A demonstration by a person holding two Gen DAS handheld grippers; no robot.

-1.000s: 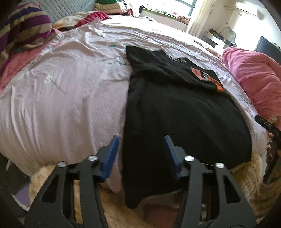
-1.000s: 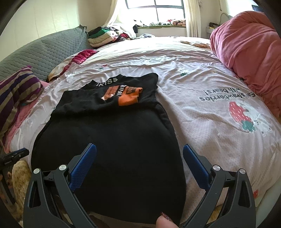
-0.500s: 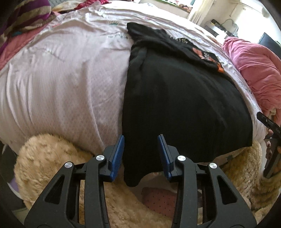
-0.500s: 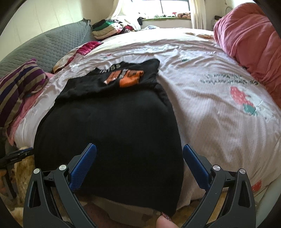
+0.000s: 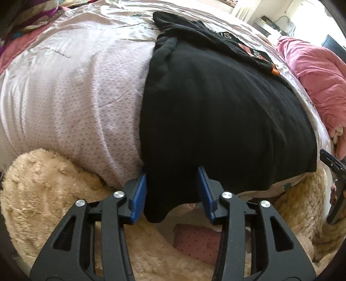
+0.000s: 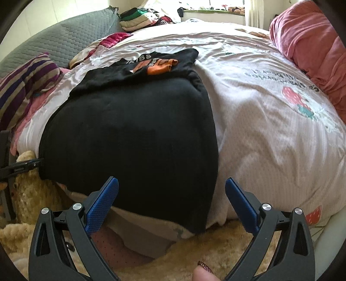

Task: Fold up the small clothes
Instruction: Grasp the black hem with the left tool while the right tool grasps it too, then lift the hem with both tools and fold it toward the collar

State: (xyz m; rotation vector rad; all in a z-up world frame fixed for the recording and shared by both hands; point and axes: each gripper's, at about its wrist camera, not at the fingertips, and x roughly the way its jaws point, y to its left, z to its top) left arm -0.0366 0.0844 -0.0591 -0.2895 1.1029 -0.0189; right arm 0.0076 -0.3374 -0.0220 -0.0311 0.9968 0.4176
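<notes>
A black garment (image 5: 216, 103) lies flat on the bed, its far end folded over and showing an orange print (image 6: 160, 67); its near hem hangs over the bed's edge. My left gripper (image 5: 172, 173) is open, its blue pads on either side of the garment's near left corner, not closed on it. My right gripper (image 6: 172, 183) is wide open just in front of the garment's near right corner (image 6: 201, 216), which hangs over the edge. The garment also fills the middle of the right wrist view (image 6: 134, 134).
A pale pink bedsheet (image 6: 270, 121) with a strawberry print covers the bed. A pink duvet (image 6: 313, 49) is bunched at the right, a striped pillow (image 6: 23, 86) at the left, stacked clothes (image 6: 140, 19) at the back. A beige fluffy rug (image 5: 43, 194) lies below the bed's edge.
Both grippers have moved down and closer to the garment's near hem. The left gripper's pads now straddle the left corner; the right one stays wide open.
</notes>
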